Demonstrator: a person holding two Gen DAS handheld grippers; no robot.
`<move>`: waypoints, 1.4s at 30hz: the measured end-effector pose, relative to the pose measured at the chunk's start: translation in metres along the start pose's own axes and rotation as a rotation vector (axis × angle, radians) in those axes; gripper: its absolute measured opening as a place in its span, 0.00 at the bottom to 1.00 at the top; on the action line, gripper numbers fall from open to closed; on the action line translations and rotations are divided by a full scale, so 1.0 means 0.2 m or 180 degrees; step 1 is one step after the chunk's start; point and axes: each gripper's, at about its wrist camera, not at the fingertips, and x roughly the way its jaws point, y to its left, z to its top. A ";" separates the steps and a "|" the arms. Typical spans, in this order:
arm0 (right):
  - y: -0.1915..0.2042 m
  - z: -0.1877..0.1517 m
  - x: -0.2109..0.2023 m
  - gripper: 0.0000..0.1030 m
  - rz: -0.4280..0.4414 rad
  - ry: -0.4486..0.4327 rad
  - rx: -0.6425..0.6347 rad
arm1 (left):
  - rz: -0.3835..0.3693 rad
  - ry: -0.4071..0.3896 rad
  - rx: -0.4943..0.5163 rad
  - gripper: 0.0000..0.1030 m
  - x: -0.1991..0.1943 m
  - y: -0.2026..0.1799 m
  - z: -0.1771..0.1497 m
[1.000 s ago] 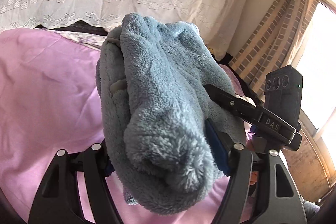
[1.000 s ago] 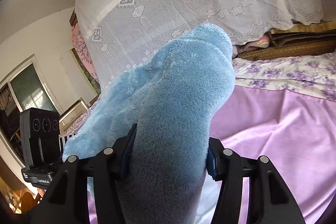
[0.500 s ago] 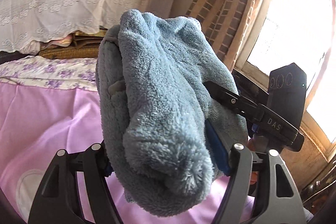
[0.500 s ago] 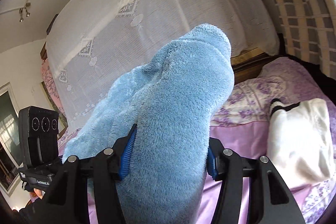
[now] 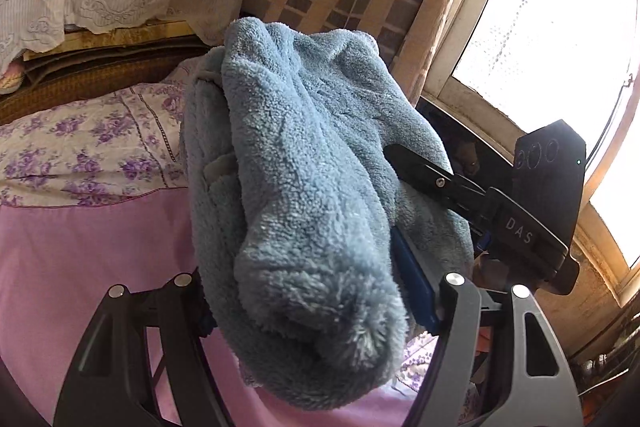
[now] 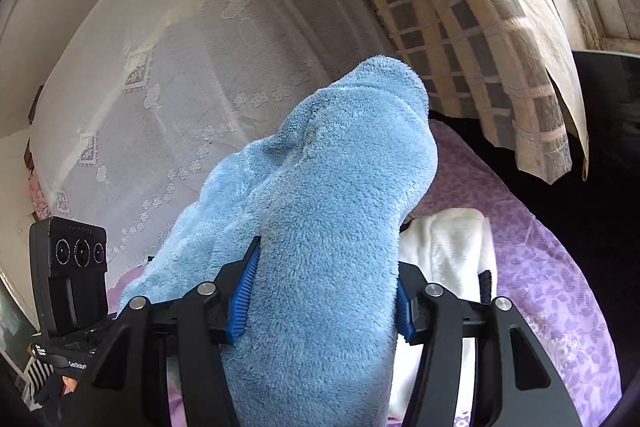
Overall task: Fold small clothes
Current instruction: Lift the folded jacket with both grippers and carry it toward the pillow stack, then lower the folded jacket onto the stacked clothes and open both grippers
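- Above the pink bedspread (image 5: 80, 259), you hold the blue fleece garment (image 5: 304, 187) lifted off the bed, carried between both tools.
- Your left gripper (image 5: 320, 303) has its jaws clamped on one bunched end of the fleece; the pile bulges out past the blue pads (image 5: 412, 279).
- Your right gripper (image 6: 320, 299) is likewise closed on the other end, and the cloth fills the whole gap between its pads (image 6: 242, 299).
- Judging by the thick, fuzzy pile, expect the garment to be light, very soft and springy. It will slump and give no stiffness of its own, and a fold will likely puff back open unless you press it flat.
- Grip looks secure because the nap is grippy rather than slick, but you are pinching several layers at once, so an inner layer could slide free.
- For a clean fold, take hold at hems or corners, one layer thick if you can; a small tab or label (image 5: 218, 167) shows near one edge, which may help you find a seam.
- A folded white garment (image 6: 444, 251) lies on the purple floral sheet (image 6: 540, 267) under your right tool; set the fleece beside it, not on it.
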 end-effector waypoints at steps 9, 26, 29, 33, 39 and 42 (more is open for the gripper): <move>-0.40 -0.14 0.32 0.70 -0.0171 0.0521 0.0399 | 0.0128 0.0140 -0.0346 0.92 0.34 0.19 -0.16; -0.01 -0.11 -0.07 0.44 -0.0223 -0.0319 -0.0440 | 0.0274 -0.0066 -0.0580 0.93 0.07 0.27 -0.12; 0.08 -0.16 0.00 0.39 -0.0282 -0.0135 -0.0743 | 0.0325 0.0054 -0.0647 0.95 0.15 0.32 -0.15; 0.05 -0.22 0.14 0.36 -0.0667 0.0132 -0.0885 | 0.0243 0.0117 -0.0706 0.96 0.22 0.37 -0.20; 0.04 -0.26 0.15 0.36 -0.0690 0.0045 -0.0919 | 0.0098 0.0119 -0.0775 0.96 0.23 0.41 -0.24; 0.08 -0.31 0.07 0.36 -0.0629 -0.0258 -0.1074 | 0.0154 0.0056 -0.0758 0.96 0.10 0.39 -0.26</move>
